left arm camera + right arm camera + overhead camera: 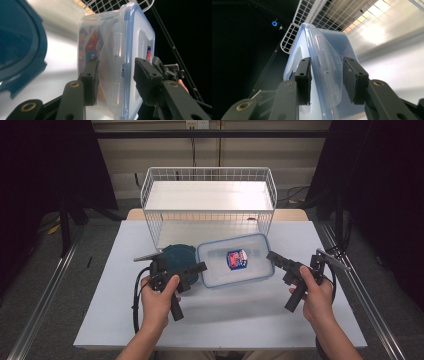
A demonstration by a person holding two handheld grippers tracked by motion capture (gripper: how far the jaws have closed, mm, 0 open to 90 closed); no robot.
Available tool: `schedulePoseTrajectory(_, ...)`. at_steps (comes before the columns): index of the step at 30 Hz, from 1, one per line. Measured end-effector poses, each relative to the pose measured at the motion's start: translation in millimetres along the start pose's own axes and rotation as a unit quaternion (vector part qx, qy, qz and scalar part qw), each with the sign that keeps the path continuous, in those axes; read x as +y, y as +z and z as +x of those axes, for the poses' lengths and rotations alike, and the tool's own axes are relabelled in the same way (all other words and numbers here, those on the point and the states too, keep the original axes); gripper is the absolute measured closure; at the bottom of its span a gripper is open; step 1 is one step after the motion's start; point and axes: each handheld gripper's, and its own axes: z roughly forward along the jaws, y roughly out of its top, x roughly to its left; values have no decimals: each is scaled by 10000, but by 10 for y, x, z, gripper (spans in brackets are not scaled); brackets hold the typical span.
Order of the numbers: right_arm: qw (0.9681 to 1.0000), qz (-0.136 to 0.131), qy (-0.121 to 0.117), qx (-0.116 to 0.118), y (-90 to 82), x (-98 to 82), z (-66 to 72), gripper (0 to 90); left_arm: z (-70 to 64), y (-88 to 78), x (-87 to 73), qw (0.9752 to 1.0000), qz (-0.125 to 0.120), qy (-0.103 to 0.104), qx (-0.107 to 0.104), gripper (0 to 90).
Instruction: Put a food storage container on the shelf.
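A clear plastic food box (220, 265) with a blue-rimmed lid and a red and blue label hangs just above the white table (115, 285), held at both short ends. My left gripper (197, 270) is shut on its left end; in the left gripper view the pads (91, 80) clamp the box (135, 37) across wall and lid by the latch. My right gripper (272, 257) is shut on the right end; in the right gripper view the pads (352, 80) squeeze the box (329, 45) over its latch flap.
A dark teal round dish (177, 255) lies on the table right by the left gripper, large at the left of the left gripper view (17, 45). A white wire basket (207, 195) stands at the back of the table, just behind the box.
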Motion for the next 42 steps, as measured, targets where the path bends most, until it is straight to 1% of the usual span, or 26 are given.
schedulePoseTrajectory(1,10000,-14,-10,3,9,13,17,603,-22,-8,29,10000,-12,9,3,563)
schedulePoseTrajectory(3,10000,-48,10,33,36,42,64,603,-61,-31,94,9999,-51,91,17,563)
schedulePoseTrajectory(7,9999,-117,-18,82,96,86,159,603,-112,-59,187,9998,-171,104,3,563)
schedulePoseTrajectory(9,9999,-142,-29,90,136,106,195,603,-119,-86,231,9997,-174,145,19,563)
schedulePoseTrajectory(12,9998,-161,-34,124,197,124,232,603,-127,-114,286,9997,-227,121,16,563)
schedulePoseTrajectory(13,9998,-173,-43,124,219,129,246,604,-124,-127,306,9997,-198,132,-1,564)
schedulePoseTrajectory(15,9997,-196,-42,145,263,144,283,604,-132,-145,350,9995,-275,152,17,564)
schedulePoseTrajectory(19,9995,-236,-77,181,340,185,360,605,-144,-190,454,9993,-340,147,-37,564)
schedulePoseTrajectory(20,9995,-237,-117,198,362,199,380,605,-150,-201,481,9992,-354,158,-58,564)
schedulePoseTrajectory(24,9994,-253,-50,251,425,232,445,605,-173,-233,572,9988,-425,209,-82,565)
schedulePoseTrajectory(26,9992,-277,-72,261,468,258,471,605,-177,-242,611,9986,-470,221,-88,566)
schedulePoseTrajectory(27,9992,-288,-73,273,483,267,481,605,-182,-241,627,9984,-517,187,-93,566)
schedulePoseTrajectory(28,9992,-283,-74,277,497,280,496,606,-177,-251,643,9984,-501,222,-107,567)
schedulePoseTrajectory(29,9991,-297,-83,275,514,290,510,605,-186,-247,658,9982,-567,164,-77,567)
schedulePoseTrajectory(30,9991,-308,-108,274,534,301,520,605,-179,-256,678,9982,-553,209,-99,567)
schedulePoseTrajectory(31,9991,-301,-103,267,554,312,533,606,-182,-257,693,9980,-587,198,-88,567)
schedulePoseTrajectory(32,9991,-325,-88,270,575,320,547,606,-173,-262,712,9981,-571,234,-89,567)
schedulePoseTrajectory(33,9990,-343,-92,278,597,330,555,606,-173,-264,730,9978,-617,197,-128,567)
schedulePoseTrajectory(35,9989,-369,-79,289,627,343,575,607,-180,-273,767,9973,-690,189,-151,569)
schedulePoseTrajectory(36,9985,-428,-78,327,653,351,590,607,-184,-275,780,9971,-718,169,-166,569)
schedulePoseTrajectory(37,9984,-447,-66,341,665,356,600,607,-188,-281,798,9970,-734,206,-159,570)
schedulePoseTrajectory(42,9978,-539,-87,381,740,395,649,608,-209,-291,882,9958,-867,215,-189,570)
